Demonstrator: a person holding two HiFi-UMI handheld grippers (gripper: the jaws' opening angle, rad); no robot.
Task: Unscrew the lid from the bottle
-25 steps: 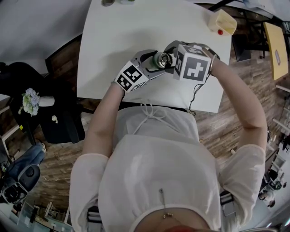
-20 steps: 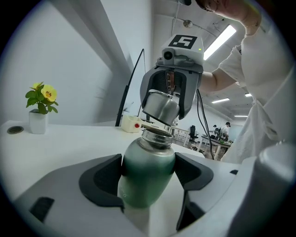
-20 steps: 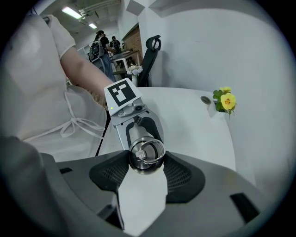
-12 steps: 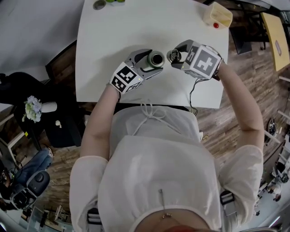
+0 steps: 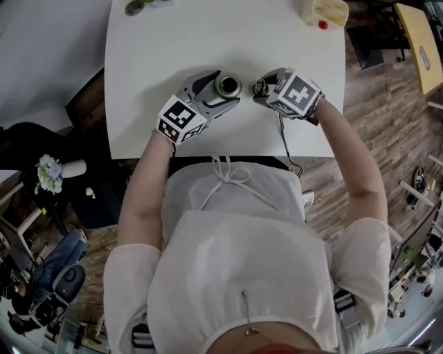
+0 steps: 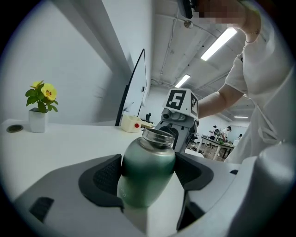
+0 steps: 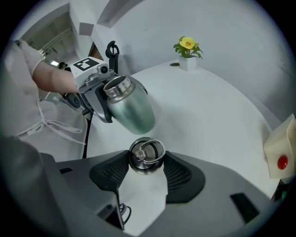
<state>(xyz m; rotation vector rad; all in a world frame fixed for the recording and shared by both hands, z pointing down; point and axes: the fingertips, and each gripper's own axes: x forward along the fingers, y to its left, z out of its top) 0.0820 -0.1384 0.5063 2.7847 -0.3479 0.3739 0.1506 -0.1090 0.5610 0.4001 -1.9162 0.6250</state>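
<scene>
A green metal bottle (image 5: 228,86) with a bare steel mouth is clamped in my left gripper (image 5: 218,87), which is shut on its body just above the white table (image 5: 173,41). In the left gripper view the bottle (image 6: 148,171) fills the space between the dark pads and has no lid on its neck. My right gripper (image 5: 261,88) points steeply down beside it, to the right, shut on the round steel lid (image 5: 259,87). The right gripper view shows the lid (image 7: 146,156) with its wire loop pinched between the pads, apart from the bottle (image 7: 129,109).
A cream box with a red button (image 5: 324,12) stands at the table's far right corner. A small potted yellow flower (image 7: 187,53) stands at the far left edge. A cable (image 5: 284,142) hangs from the right gripper over the table's near edge.
The right gripper has carried the lid off the bottle's mouth, moving right and down toward the table and rolling as it went. The left gripper has kept the bottle still.
</scene>
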